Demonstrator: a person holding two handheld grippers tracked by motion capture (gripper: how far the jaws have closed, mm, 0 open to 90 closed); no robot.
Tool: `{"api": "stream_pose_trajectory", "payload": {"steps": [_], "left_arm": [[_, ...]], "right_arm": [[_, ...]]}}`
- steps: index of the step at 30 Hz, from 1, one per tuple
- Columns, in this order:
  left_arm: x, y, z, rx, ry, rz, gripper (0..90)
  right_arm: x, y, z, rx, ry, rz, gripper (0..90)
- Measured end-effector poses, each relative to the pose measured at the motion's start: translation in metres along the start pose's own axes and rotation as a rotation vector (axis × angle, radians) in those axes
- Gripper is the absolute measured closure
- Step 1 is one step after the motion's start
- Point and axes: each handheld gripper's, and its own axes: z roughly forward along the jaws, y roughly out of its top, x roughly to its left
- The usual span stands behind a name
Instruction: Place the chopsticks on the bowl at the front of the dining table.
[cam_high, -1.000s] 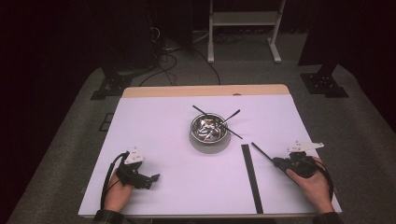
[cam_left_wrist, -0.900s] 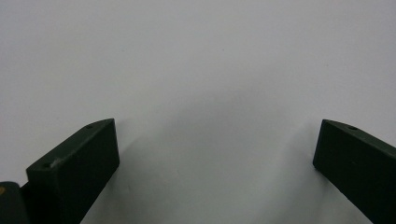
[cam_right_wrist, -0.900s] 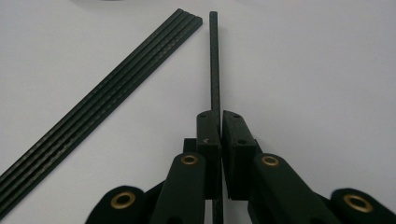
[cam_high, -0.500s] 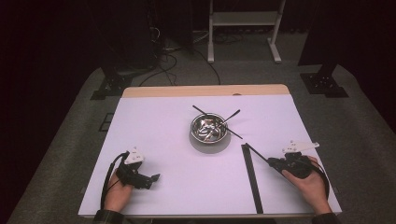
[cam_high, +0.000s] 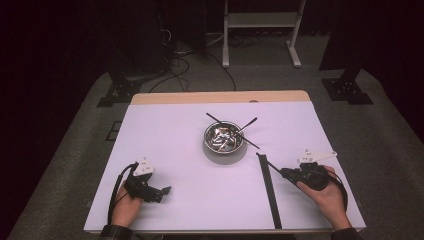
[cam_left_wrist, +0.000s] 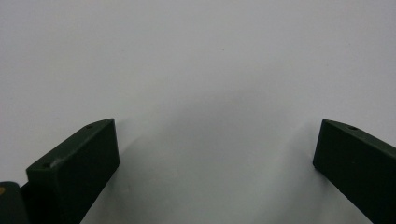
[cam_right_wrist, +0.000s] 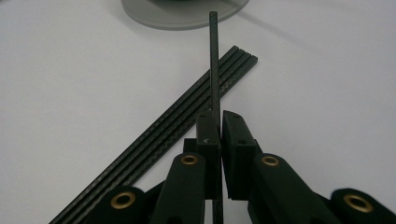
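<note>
1. Dim room; matte white tabletop (cam_high: 190, 200).
2. My left gripper (cam_high: 159, 192) rests on the sheet, jaws wide, nothing between them.
3. Round shiny steel bowl (cam_high: 224, 140) at centre, thin black sticks in it.
4. Flat row of ribbed black rods (cam_right_wrist: 154, 140) lies near the bowl.
5. My right gripper (cam_right_wrist: 219, 122) is clamped on one slim black rod (cam_right_wrist: 214, 60), tip over the row. Judged step: placing it. Next: align parallel, lower, release.

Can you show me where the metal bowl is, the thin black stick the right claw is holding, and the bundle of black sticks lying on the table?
Metal bowl (cam_high: 224, 141): high view, on its near outer wall.
Thin black stick (cam_right_wrist: 214, 60): right gripper view, mid-shaft ahead of the claw.
Bundle of black sticks (cam_high: 269, 192): high view, middle of its length.
</note>
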Motion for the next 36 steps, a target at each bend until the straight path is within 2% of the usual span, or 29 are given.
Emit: {"api": "stream_pose_trajectory", "payload": {"steps": [22, 36], "left_arm": [[0.0, 0.0, 0.0, 0.001, 0.0, 0.0, 0.0], [0.0, 0.0, 0.0, 0.0, -0.001, -0.001, 0.0]], "right_arm": [[0.01, 0.018, -0.002, -0.042, 0.036, -0.031, 85.5], [0.016, 0.035, 0.004, -0.058, 0.056, -0.046, 85.5]]}}
